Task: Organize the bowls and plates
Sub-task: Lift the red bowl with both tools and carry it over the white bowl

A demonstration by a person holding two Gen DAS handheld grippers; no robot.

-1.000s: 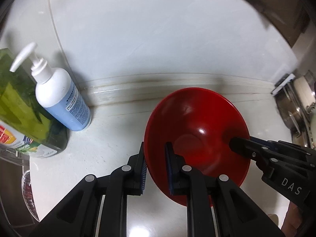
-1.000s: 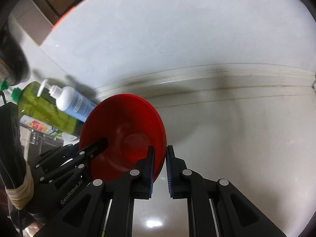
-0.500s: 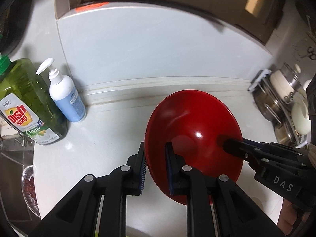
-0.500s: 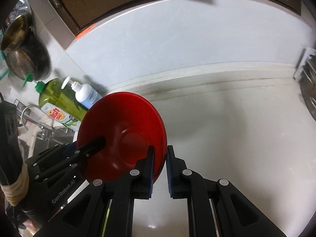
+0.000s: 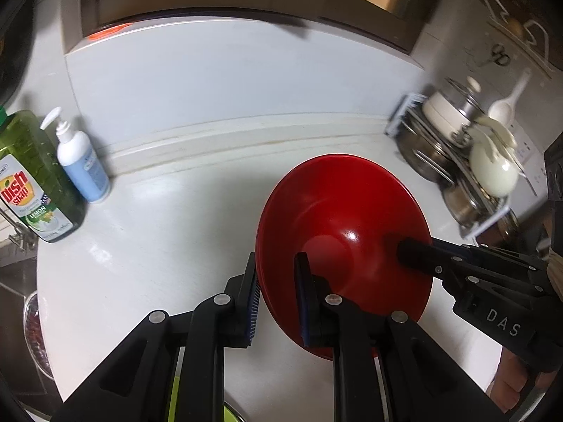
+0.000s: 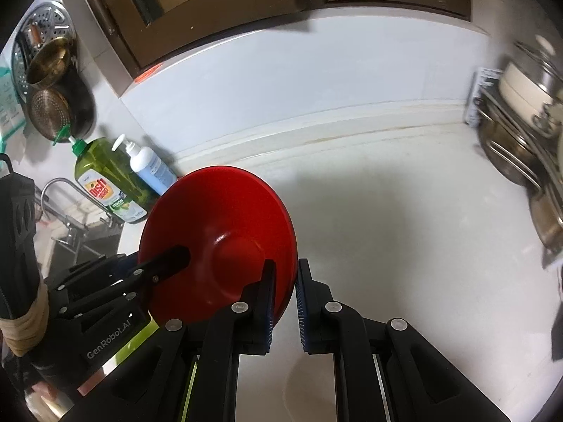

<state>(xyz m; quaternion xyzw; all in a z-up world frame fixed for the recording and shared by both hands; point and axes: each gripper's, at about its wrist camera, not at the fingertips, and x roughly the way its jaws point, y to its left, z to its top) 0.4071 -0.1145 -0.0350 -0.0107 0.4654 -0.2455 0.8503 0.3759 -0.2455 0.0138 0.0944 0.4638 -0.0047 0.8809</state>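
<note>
Red bowl (image 5: 343, 232), pinched at opposite rims by your left gripper (image 5: 278, 299) and right gripper (image 6: 283, 302), has risen clear of the counter (image 6: 404, 228), ready to carry toward the right-hand rack (image 5: 457, 161).

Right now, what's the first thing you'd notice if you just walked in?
The shiny red bowl, held above the white counter by both grippers, the left gripper and right gripper, each clamped on its rim. Then the green dish soap bottle and white pump bottle at the counter's left, and the rack of steel pots at its right.
</note>
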